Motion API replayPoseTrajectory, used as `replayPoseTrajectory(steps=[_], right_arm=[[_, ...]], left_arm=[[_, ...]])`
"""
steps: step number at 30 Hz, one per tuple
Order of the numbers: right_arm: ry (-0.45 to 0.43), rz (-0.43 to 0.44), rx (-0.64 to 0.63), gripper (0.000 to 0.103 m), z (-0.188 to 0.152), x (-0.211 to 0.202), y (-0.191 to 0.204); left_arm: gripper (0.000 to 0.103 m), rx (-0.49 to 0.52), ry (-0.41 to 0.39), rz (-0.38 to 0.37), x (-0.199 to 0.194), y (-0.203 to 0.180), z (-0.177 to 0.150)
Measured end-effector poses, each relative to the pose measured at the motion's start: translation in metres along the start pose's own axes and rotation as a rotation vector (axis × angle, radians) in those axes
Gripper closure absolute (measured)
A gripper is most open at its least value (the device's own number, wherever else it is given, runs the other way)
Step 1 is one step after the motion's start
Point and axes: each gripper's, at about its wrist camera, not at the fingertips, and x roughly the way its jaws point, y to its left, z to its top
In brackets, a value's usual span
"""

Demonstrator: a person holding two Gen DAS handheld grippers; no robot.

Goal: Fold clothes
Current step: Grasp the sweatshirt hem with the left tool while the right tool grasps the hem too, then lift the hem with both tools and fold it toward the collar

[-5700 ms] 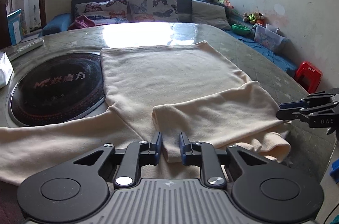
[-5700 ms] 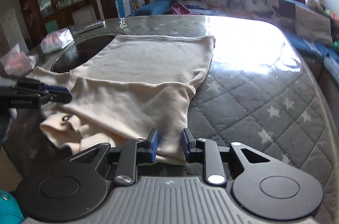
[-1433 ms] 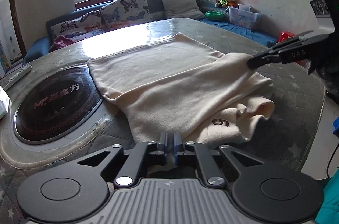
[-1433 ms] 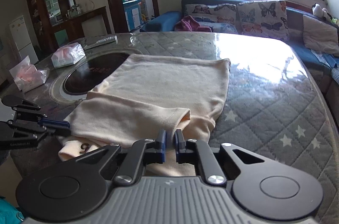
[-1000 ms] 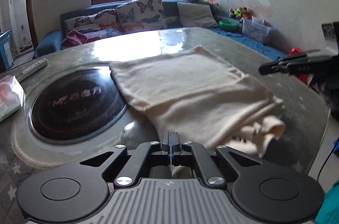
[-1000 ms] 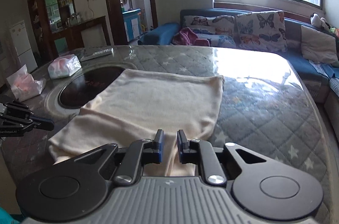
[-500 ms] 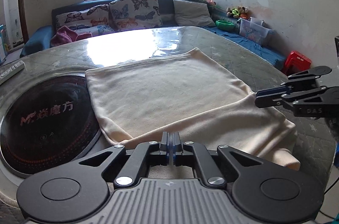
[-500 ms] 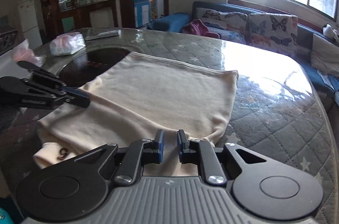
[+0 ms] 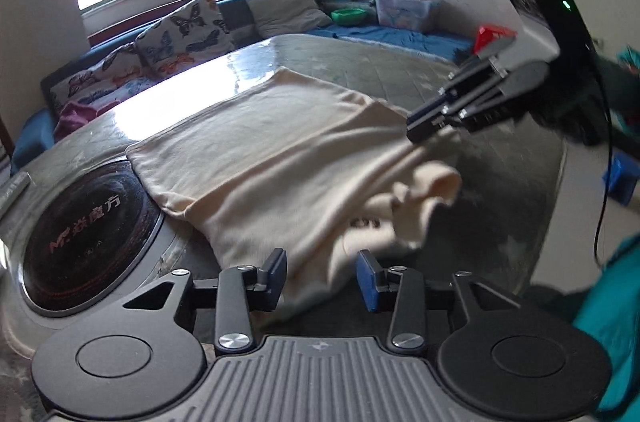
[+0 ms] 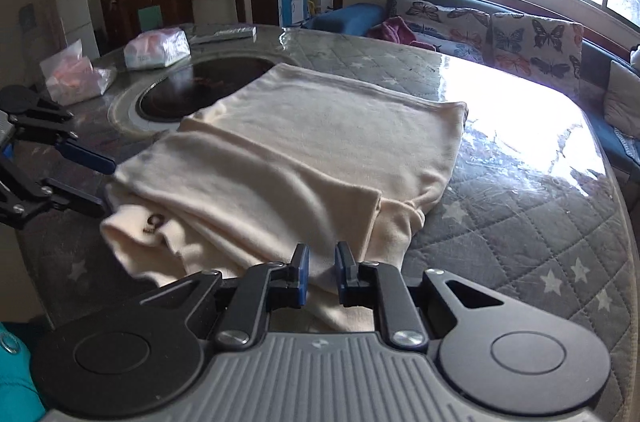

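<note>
A cream garment (image 9: 280, 158) lies folded on the quilted grey table (image 9: 504, 158), with a bunched end and a dark print (image 10: 154, 222) near the front edge. In the left wrist view my left gripper (image 9: 322, 270) has its jaws opening. A cloth fold lies between the blue pads (image 9: 366, 278), and they do not press on it. My right gripper (image 10: 320, 270) is shut on the garment's near right fold. From the left wrist view, the right gripper (image 9: 424, 128) pinches the cloth's far edge. In the right wrist view the left gripper (image 10: 100, 182) stands spread at the garment's left end.
A round black induction hob (image 9: 80, 222) is set into the table left of the garment. Two plastic bags (image 10: 156, 48) and a flat box (image 10: 224, 32) lie beyond it. A sofa with butterfly cushions (image 10: 520, 34) lines the far side. Teal cloth (image 9: 612, 322) hangs at the near right.
The left jaws, pinched shut on the cloth half a second ago, now stand apart. The left gripper has rolled and shifted. The right gripper stays shut on its fold.
</note>
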Motion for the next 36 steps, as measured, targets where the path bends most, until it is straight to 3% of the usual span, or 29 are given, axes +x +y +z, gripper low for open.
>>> replayPoseTrajectory(steps=[8,12,14,15,17,21,25,28,31,33,36], right_arm=[[-0.003,0.0,-0.022,0.088,-0.002,-0.016,0.009],[0.005,-0.007,-0.09,0.072,-0.009,-0.029,0.019],[0.007,-0.011,-0.143,0.06,-0.014,-0.036,0.026],[0.006,-0.011,-0.164,0.051,-0.015,-0.038,0.028],[0.002,-0.008,-0.224,0.049,-0.02,-0.042,0.035],[-0.017,-0.002,-0.339,0.032,-0.028,-0.039,0.048],[-0.043,-0.009,-0.39,0.032,-0.031,-0.029,0.055],[-0.06,-0.004,-0.376,0.041,-0.024,-0.015,0.052],[-0.044,0.025,-0.328,0.057,-0.016,-0.003,0.043],[-0.028,0.058,-0.271,0.076,-0.009,0.002,0.034],[-0.028,0.094,-0.213,0.087,0.001,-0.001,0.023]], left_arm=[[0.06,0.131,-0.032,0.046,0.019,-0.024,-0.006],[0.066,0.168,-0.071,0.049,0.025,-0.032,-0.005],[0.087,0.147,-0.082,0.043,0.026,-0.028,-0.002],[0.091,0.134,-0.087,0.039,0.027,-0.026,0.0],[0.094,0.072,-0.098,0.029,0.027,-0.016,0.006],[0.095,-0.059,-0.114,0.005,0.029,0.008,0.022],[0.095,-0.133,-0.125,-0.024,0.033,0.026,0.034],[0.095,-0.155,-0.121,-0.036,0.037,0.034,0.038],[0.094,-0.159,-0.111,-0.044,0.039,0.036,0.037],[0.091,-0.149,-0.11,-0.045,0.036,0.034,0.033],[0.079,-0.119,-0.107,-0.029,0.028,0.03,0.022]])
